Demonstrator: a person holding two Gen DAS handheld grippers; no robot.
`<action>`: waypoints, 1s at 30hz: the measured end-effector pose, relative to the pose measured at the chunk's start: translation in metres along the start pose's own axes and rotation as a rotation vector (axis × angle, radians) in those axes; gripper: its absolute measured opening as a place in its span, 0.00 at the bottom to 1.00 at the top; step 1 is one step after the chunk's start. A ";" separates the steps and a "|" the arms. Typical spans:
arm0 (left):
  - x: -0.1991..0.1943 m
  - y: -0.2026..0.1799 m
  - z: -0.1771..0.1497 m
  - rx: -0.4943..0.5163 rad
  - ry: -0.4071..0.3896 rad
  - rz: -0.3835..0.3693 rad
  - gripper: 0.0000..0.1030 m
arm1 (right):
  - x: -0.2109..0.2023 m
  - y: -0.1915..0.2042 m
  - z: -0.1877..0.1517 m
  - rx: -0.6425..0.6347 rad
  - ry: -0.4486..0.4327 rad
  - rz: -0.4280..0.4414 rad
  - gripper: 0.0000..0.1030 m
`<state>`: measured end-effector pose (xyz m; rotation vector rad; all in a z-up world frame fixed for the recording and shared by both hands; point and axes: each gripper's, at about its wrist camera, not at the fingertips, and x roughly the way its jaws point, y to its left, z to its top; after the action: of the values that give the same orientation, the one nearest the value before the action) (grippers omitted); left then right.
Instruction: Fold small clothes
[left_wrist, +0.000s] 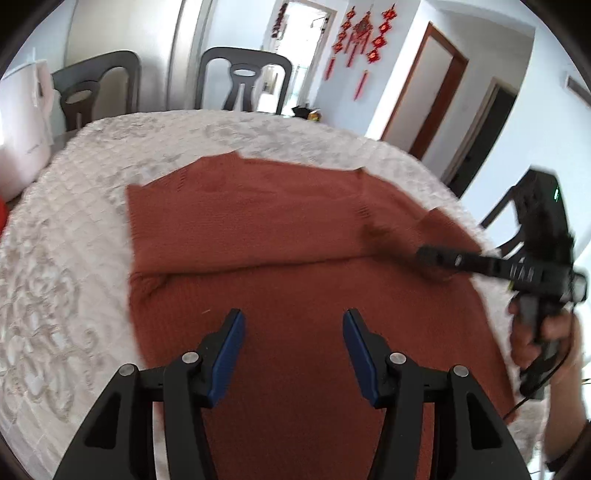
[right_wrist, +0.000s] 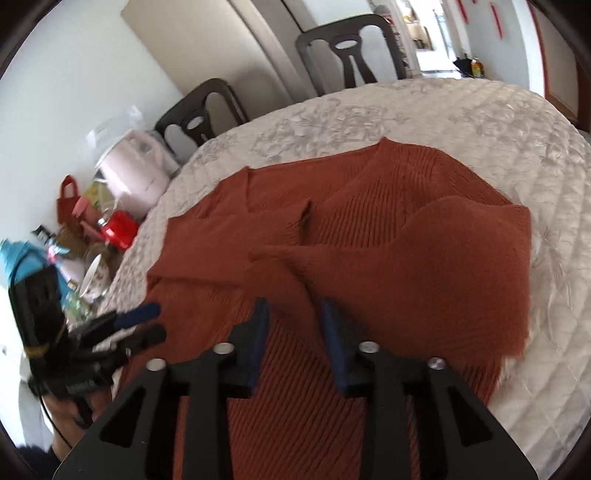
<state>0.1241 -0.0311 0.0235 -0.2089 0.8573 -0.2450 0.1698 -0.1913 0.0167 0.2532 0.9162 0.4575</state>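
A rust-red knit sweater (left_wrist: 280, 258) lies on the round table with the white quilted cloth (left_wrist: 74, 236). In the right wrist view the sweater (right_wrist: 369, 229) has both sleeves folded in across its body. My left gripper (left_wrist: 293, 321) is open and empty, just above the sweater's lower part; it also shows at the left edge of the right wrist view (right_wrist: 142, 323). My right gripper (right_wrist: 293, 314) is open, its jaws narrower, over the folded right sleeve with no cloth between them. It shows from the side in the left wrist view (left_wrist: 428, 254), at the sweater's right edge.
Two dark chairs (left_wrist: 242, 79) stand behind the table. A pink appliance (right_wrist: 136, 173), a red jar (right_wrist: 120, 227), a red bag and other clutter sit at the table's left side. The cloth (right_wrist: 517, 147) is bare to the right of the sweater.
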 end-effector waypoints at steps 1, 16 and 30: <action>0.000 -0.005 0.004 0.011 -0.005 -0.013 0.56 | -0.003 0.001 -0.001 -0.008 -0.005 0.004 0.35; 0.076 -0.059 0.053 0.067 0.092 -0.142 0.42 | -0.026 -0.032 -0.035 0.063 -0.030 -0.015 0.35; 0.050 -0.036 0.084 0.027 -0.005 -0.178 0.06 | -0.026 -0.032 -0.036 0.050 -0.033 -0.022 0.35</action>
<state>0.2155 -0.0732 0.0510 -0.2616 0.8307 -0.4222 0.1358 -0.2307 0.0012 0.2954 0.8983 0.4091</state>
